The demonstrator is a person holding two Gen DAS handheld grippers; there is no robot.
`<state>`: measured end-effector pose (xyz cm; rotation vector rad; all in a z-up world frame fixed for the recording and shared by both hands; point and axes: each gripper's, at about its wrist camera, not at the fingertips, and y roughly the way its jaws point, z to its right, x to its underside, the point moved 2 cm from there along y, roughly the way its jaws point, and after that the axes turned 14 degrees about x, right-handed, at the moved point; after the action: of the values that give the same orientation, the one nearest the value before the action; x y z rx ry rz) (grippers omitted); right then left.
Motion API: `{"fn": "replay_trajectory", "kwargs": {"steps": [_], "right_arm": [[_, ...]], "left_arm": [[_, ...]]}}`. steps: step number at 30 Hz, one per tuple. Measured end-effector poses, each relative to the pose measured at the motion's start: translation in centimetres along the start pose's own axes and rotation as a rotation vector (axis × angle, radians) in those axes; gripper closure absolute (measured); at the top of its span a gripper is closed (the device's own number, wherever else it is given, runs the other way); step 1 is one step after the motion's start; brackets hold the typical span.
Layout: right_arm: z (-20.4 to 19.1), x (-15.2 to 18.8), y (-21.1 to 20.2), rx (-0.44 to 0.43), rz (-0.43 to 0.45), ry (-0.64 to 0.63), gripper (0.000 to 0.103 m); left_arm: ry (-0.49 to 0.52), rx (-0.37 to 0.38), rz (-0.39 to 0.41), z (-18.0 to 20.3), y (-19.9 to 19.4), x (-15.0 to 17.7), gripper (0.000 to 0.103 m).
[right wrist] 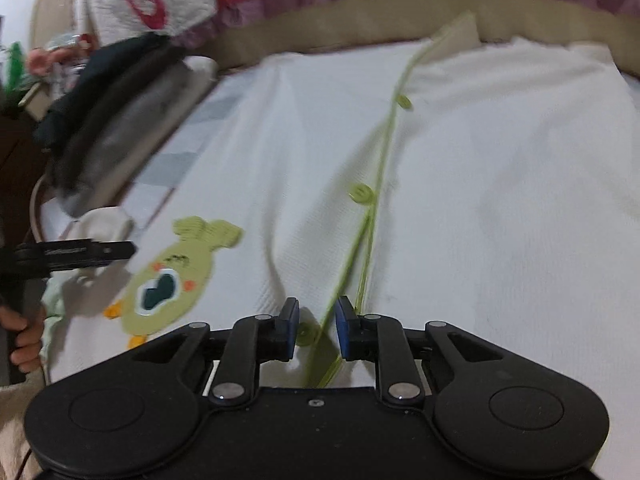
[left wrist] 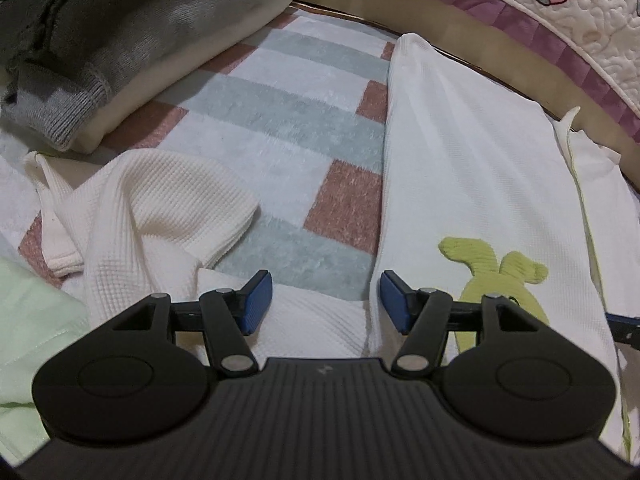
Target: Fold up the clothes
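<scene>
**Operator:** Two grippers are over the garment. Report the near field first.

**Inspector:** Left gripper (left wrist: pixel 326 300): jaws stand well apart, blue pads (left wrist: pixel 256 300) clear of the fabric between them, nothing held. It hangs over the near left edge of the white waffle-knit garment (left wrist: pixel 460 168), where the folded body meets a loose sleeve (left wrist: pixel 160 204). Right gripper (right wrist: pixel 318 328): jaws stand narrowly apart, straddling the green-trimmed placket (right wrist: pixel 372 208) near the hem. A green button (right wrist: pixel 306 334) lies just beside the left pad. The pads do not press the cloth; nothing is gripped.

**Operator:** Position of the garment?

**Inspector:** It lies flat on a checked mat (left wrist: pixel 288 128) of grey, white and reddish blocks, its long axis running from the near edge to the far edge. A green fish-shaped appliqué (right wrist: pixel 172 276) sits on the near left panel. Two further green buttons follow the placket toward the far edge. A pale green cloth (left wrist: pixel 36 320) lies at the near left corner.

**Operator:** Mid and far field?

**Inspector:** A stack of folded clothes (left wrist: pixel 120 40), grey knit on cream, rests at the far left corner of the mat. A tan border (left wrist: pixel 460 44) runs along the far edge, and beyond it lies a quilted cover (left wrist: pixel 580 20) with purple trim. The person's hand (right wrist: pixel 22 336) shows in the right wrist view, at the left edge.
</scene>
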<state>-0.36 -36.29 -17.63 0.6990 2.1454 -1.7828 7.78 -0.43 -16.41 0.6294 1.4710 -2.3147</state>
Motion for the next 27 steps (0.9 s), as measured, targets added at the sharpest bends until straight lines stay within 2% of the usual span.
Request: {"fn": "replay_trajectory", "kwargs": {"steps": [2, 5, 6, 9, 11, 13, 15, 19, 21, 22, 23, 25, 27], "right_arm": [[0.3, 0.1, 0.4, -0.024, -0.007, 0.037, 0.07], [0.2, 0.1, 1.1, -0.104, -0.005, 0.083, 0.072], [0.0, 0.1, 0.5, -0.092, 0.029, 0.071, 0.097], [-0.6, 0.1, -1.2, -0.055, 0.13, 0.038, 0.098], [-0.4, 0.3, -3.4, 0.022, 0.169, 0.056, 0.098], [-0.2, 0.3, -2.5, 0.102, 0.134, 0.04, 0.099], [-0.5, 0.2, -1.2, 0.135, 0.112, 0.019, 0.099], [-1.1, 0.2, -0.5, 0.175, 0.072, -0.021, 0.098], [-0.9, 0.1, -1.3, 0.217, 0.068, -0.03, 0.083], [-1.0, 0.0, -1.8, 0.241, 0.072, -0.03, 0.079], [-1.5, -0.1, -2.8, 0.262, 0.095, -0.042, 0.072], [-2.9, 0.1, -4.9, 0.273, 0.152, -0.094, 0.072], [-4.7, 0.3, -6.9, 0.231, 0.2, -0.167, 0.072]], "left_arm": [[-0.01, 0.01, 0.0, 0.0, 0.1, 0.0, 0.044], [-0.028, 0.03, 0.001, 0.0, 0.2, 0.1, 0.044], [-0.022, 0.029, 0.001, 0.1, 0.2, 0.1, 0.044], [-0.018, 0.025, 0.004, -0.1, 0.0, 0.1, 0.044], [-0.035, 0.02, 0.002, -0.5, -0.1, 0.1, 0.044], [-0.044, 0.013, -0.009, -0.7, 0.1, 0.1, 0.044], [-0.037, -0.003, -0.009, -0.6, 0.2, 0.0, 0.044], [-0.038, -0.048, 0.033, -1.6, -1.3, -0.6, 0.044], [-0.087, -0.058, 0.063, -3.1, -2.6, -1.2, 0.044], [-0.121, -0.057, 0.082, -4.1, -3.5, -1.5, 0.044], [-0.158, -0.052, 0.099, -5.0, -4.3, -1.7, 0.043], [-0.194, -0.052, 0.109, -6.4, -5.3, -2.0, 0.042], [-0.207, -0.06, 0.091, -7.3, -5.3, -2.0, 0.042]]}}
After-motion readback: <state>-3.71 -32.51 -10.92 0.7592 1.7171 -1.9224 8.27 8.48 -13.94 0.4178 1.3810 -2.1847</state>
